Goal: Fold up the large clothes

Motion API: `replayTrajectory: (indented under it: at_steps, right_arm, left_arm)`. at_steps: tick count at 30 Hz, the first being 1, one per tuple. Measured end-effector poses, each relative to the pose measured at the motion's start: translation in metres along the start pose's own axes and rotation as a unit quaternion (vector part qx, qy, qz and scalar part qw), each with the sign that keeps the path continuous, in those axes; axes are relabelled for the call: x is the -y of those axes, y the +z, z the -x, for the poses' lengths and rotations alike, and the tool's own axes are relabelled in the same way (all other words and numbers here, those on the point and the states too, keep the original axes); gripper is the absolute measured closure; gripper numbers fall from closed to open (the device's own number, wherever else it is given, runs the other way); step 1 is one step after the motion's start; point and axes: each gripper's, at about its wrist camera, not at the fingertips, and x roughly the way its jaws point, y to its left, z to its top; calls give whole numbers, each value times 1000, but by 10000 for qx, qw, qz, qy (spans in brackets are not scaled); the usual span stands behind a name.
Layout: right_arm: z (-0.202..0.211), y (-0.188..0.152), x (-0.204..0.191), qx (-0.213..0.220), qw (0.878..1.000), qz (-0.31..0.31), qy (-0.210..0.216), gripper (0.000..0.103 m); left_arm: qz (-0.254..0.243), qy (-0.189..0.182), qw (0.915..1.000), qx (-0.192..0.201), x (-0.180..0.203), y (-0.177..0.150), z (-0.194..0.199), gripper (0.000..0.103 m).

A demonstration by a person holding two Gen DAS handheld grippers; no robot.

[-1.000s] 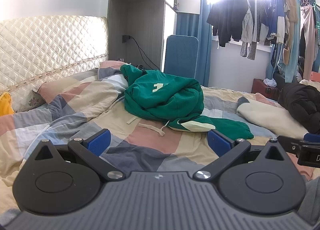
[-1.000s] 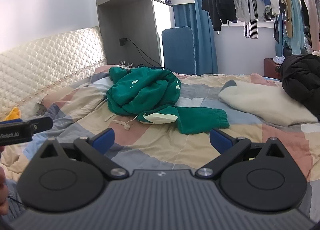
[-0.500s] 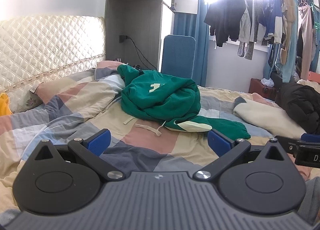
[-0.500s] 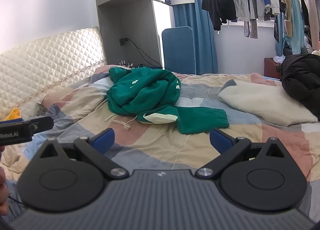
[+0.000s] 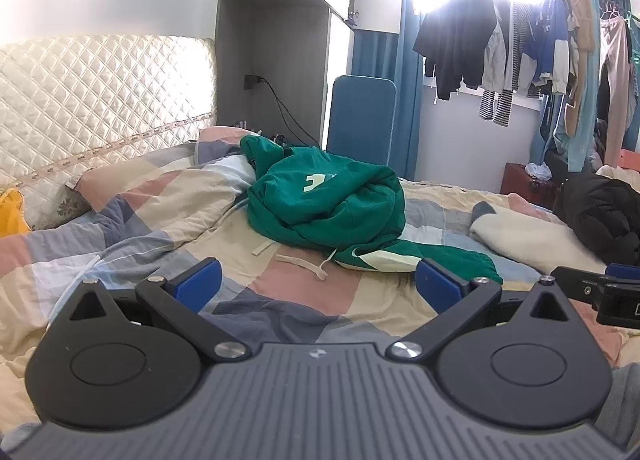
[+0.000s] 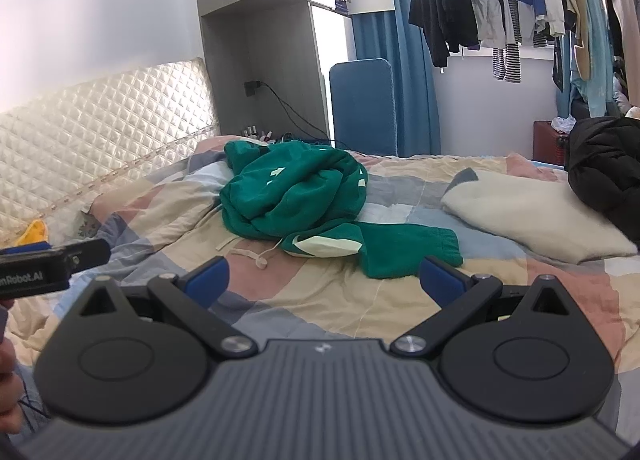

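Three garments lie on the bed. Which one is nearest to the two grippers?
The green hoodie, crumpled in the middle of the quilt, with one sleeve stretched toward the grippers. The cream garment and black jacket lie farther right.

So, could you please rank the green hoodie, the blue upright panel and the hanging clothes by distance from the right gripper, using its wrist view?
1. Green hoodie, on the bed ahead.
2. Blue upright panel, behind the bed.
3. Hanging clothes, upper right by the window.

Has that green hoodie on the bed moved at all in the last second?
No. In the right wrist view the green hoodie lies crumpled in the same spot on the checked quilt, its sleeve reaching toward the cream pillow as before.
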Motion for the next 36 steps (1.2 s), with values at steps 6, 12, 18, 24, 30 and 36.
replayTrajectory:
  at_steps: [6,12,18,24,30,36]
  right_arm:
    - [0,1,0,-29,10000,-19,4,0]
    - [-1,4,1,-94,9999,-36,10,0]
    - [-6,2,-1,-117,9999,-31,-8,0]
    - [-17,4,-3,-180,9998,-86,24,0]
    - [-33,5,-6,-308,9995,-64,25,0]
    - [-58,8,-3,-433,9989,-163,34,0]
  left_arm:
    - [-2,2,10000,3,-2,0,0,0]
    - [-2,19,10000,-13,-5,-1,0,0]
    - [23,38,10000,-49,-9,1,-6,0]
    - [40,55,10000,-60,-14,6,-16,0]
    - [69,78,9999,-134,-18,10,-31,0]
    - [91,53,9996,-261,-23,17,-61,0]
